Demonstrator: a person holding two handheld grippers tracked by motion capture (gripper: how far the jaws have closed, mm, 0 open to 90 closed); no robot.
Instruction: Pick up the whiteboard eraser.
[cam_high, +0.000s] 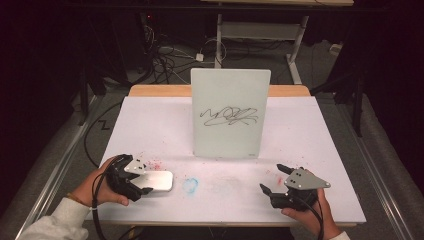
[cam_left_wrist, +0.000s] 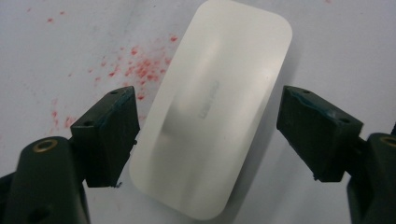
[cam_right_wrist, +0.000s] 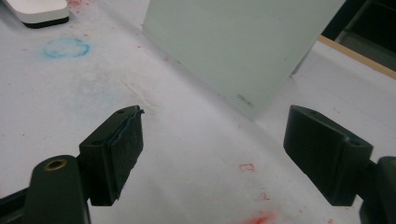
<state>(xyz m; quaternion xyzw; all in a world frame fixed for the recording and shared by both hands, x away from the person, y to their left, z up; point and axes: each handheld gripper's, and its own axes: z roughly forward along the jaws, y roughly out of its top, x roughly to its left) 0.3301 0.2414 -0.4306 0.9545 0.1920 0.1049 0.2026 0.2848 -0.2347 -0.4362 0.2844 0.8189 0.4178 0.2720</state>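
- The step in hand looks to us like picking up the eraser (cam_left_wrist: 212, 109), the white rounded block lying flat near the desk's (cam_high: 150, 120) front-left corner, so we can wipe the scribble (cam_high: 230, 116) off the board (cam_high: 230, 95).
- To do it well, we should lower the left gripper (cam_left_wrist: 208, 133) until both pads reach down past the eraser's long sides, then close evenly across its narrow width.
- The eraser sits a little askew between the jaws in the left gripper view, so we would turn the wrist slightly to square the pads (cam_left_wrist: 114, 135) with its sides before squeezing.
- A grip near the block's middle should keep it from tipping when lifted.
- The left gripper is spread wide, pinching nothing; one pad is just beside the eraser's edge, and we cannot tell if it touches.
- In the high view the left hand (cam_high: 97, 182) holds its gripper (cam_high: 142, 180) low at the front-left, pointing toward the right edge over the eraser (cam_high: 157, 181).
- The right gripper (cam_high: 272, 180) is also spread and empty, held by the right hand (cam_high: 310, 210) near the front-right corner, angled toward the board.
- Between them, near the front edge, lies a faint blue ring (cam_high: 190, 185), with red specks (cam_high: 155, 164) by the eraser.
- Farther back, the board stands upright mid-desk, its scribble facing us.
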